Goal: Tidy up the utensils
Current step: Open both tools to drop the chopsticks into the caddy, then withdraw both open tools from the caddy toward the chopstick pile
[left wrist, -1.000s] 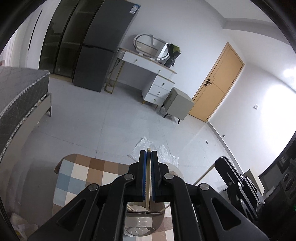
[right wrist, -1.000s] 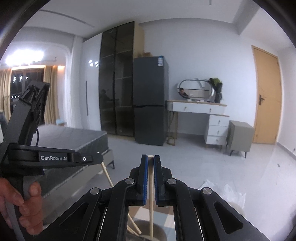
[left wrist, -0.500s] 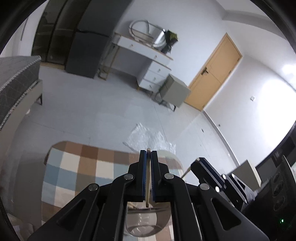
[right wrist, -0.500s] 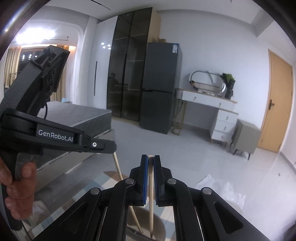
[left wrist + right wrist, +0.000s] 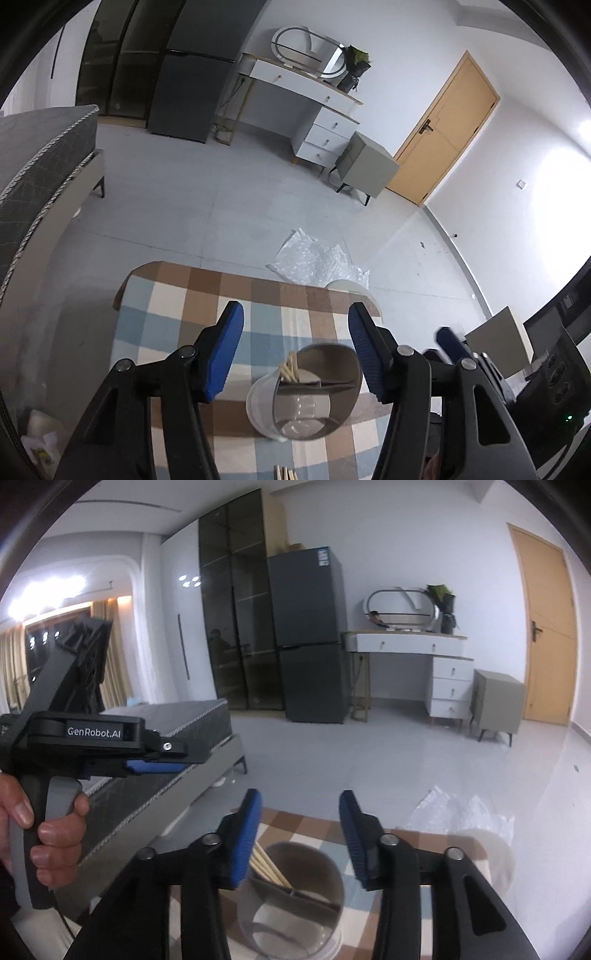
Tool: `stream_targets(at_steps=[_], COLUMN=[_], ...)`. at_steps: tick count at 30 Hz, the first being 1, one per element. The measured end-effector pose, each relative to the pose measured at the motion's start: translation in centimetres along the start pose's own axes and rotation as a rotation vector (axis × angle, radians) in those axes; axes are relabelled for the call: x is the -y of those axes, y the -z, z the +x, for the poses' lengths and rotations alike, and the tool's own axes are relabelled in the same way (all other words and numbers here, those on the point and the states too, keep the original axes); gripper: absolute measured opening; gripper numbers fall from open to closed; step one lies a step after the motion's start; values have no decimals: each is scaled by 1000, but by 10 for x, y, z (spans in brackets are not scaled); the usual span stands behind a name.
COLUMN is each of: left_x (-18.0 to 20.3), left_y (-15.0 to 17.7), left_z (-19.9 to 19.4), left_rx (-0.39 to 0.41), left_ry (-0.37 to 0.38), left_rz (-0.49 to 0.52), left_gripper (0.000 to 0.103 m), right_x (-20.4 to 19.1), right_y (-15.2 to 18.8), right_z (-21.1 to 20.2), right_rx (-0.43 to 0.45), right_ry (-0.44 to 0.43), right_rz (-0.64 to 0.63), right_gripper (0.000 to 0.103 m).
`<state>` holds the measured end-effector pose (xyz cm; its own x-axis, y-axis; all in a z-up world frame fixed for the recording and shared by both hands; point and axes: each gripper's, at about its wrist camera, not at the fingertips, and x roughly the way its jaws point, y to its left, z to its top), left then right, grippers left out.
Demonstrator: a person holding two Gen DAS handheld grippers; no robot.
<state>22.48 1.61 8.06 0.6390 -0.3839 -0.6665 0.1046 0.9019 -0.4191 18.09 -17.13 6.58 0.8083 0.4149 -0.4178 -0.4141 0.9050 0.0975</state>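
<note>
Chopsticks (image 5: 290, 369) stand in the cup (image 5: 306, 391).
Left gripper (image 5: 295, 350) and right gripper (image 5: 301, 834) jaws are opening, holding nothing.

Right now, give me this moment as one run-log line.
left claw: opening, nothing between pads | right claw: opening, nothing between pads | chopsticks: in utensil holder | holder: on checked tablecloth

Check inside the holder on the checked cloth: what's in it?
The holder has wooden chopsticks leaning in one divided section; the other section looks empty. The chopsticks' lower ends are hidden by the wall and divider. Both grippers' jaws are opening, nothing between them.
</note>
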Motion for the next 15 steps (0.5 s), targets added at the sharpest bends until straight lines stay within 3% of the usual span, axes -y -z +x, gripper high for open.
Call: stream_targets(at_steps=[2, 5, 11, 15], left_x=[1, 7, 25, 32], left_y=[4, 12, 31, 43], left_z=[-12, -30, -60, -69], left_rx=[14, 57, 124, 132], left_ry=[-29, -68, -132, -135], left_rz=[-1, 18, 78, 101], left_gripper=[57, 65, 70, 71], right_x=[1, 0, -8, -15], right_y=[0, -2, -1, 1], right_z=[-14, -34, -74, -94], right_rx=[14, 48, 95, 117], right_ry=[6, 17, 16, 21], right_rz=[20, 42, 66, 71], right_gripper=[48, 63, 79, 85])
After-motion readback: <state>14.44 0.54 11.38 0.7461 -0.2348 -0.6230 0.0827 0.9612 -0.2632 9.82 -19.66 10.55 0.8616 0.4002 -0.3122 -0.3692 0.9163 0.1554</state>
